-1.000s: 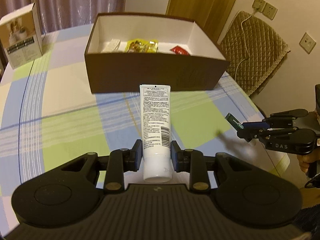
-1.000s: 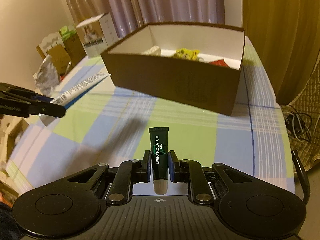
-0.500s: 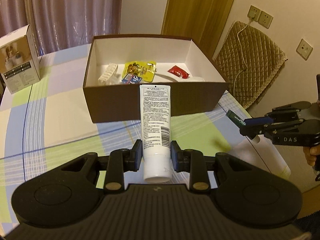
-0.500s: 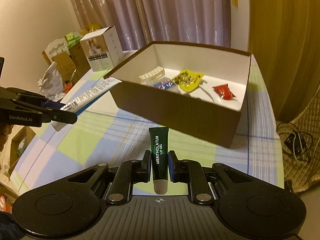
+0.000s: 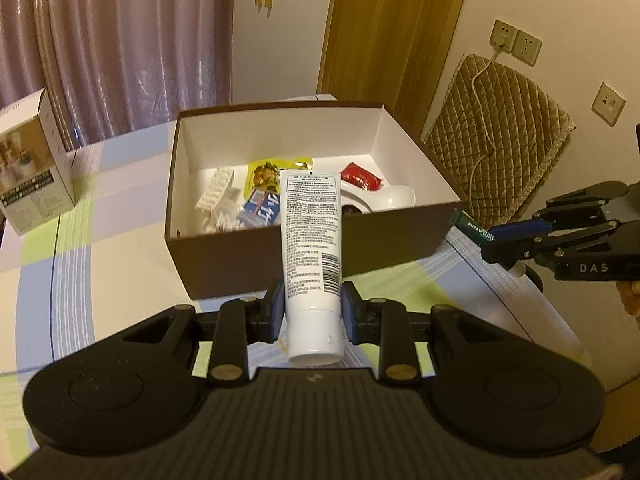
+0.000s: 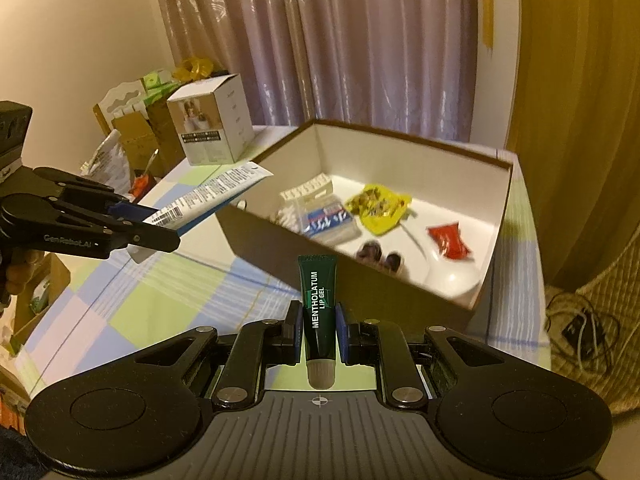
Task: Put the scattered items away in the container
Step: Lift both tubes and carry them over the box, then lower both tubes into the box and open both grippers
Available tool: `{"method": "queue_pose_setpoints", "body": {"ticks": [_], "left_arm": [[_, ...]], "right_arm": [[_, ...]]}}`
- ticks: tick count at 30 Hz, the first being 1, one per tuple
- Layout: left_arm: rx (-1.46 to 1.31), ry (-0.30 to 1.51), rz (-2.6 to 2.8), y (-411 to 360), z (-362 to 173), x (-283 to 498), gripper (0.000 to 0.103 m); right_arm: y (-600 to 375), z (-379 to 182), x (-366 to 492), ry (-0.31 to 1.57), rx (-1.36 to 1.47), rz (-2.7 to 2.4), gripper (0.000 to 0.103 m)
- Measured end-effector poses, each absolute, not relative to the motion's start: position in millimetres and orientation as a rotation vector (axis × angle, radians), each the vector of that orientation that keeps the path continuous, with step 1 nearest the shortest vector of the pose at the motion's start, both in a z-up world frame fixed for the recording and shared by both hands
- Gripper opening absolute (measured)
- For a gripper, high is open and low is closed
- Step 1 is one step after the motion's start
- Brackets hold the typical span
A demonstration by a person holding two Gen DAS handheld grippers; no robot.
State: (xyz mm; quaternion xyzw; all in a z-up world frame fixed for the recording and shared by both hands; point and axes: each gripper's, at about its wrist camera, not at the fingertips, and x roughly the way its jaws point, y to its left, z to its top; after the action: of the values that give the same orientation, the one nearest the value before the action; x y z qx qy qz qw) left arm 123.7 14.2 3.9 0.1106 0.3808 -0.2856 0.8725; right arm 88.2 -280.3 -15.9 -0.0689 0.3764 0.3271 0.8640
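My left gripper (image 5: 312, 316) is shut on a white tube (image 5: 311, 248) printed with small text and a barcode, its tail reaching over the near wall of the brown box (image 5: 256, 264). My right gripper (image 6: 318, 332) is shut on a dark green lip gel tube (image 6: 319, 304), held in the air just short of the box (image 6: 360, 292). Each gripper shows in the other's view: the right one (image 5: 504, 240) off the box's right corner, the left one (image 6: 160, 228) with the white tube (image 6: 208, 196) by the box's left corner. Inside the box lie a yellow packet (image 5: 266, 174), a red sachet (image 5: 360, 176), a blue packet (image 5: 262, 210) and a white spoon (image 5: 390, 198).
The box stands on a checked tablecloth (image 5: 100, 240). A white carton (image 5: 30, 168) stands at the far left of the table. Curtains hang behind. A quilted chair (image 5: 504, 132) and wall sockets are at the right; cardboard boxes and bags (image 6: 132, 136) are stacked beyond the table.
Both grippers have risen and come closer to the box, each still shut on its tube. The box's contents now show from above in both views.
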Motion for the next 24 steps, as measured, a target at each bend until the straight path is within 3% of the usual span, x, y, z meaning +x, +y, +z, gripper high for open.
{"method": "queue_pose_setpoints", "body": {"ticks": [12, 24], "left_arm": [[0.305, 0.718, -0.609, -3, 24, 184, 0.024], [0.350, 0.781, -0.596, -26, 2, 272, 0.024]], "right_arm": [[-276, -1, 157, 0.711, -0.235, 0.691, 0.020], [-271, -22, 234, 0.760, -0.224, 0.670, 0.020]]}}
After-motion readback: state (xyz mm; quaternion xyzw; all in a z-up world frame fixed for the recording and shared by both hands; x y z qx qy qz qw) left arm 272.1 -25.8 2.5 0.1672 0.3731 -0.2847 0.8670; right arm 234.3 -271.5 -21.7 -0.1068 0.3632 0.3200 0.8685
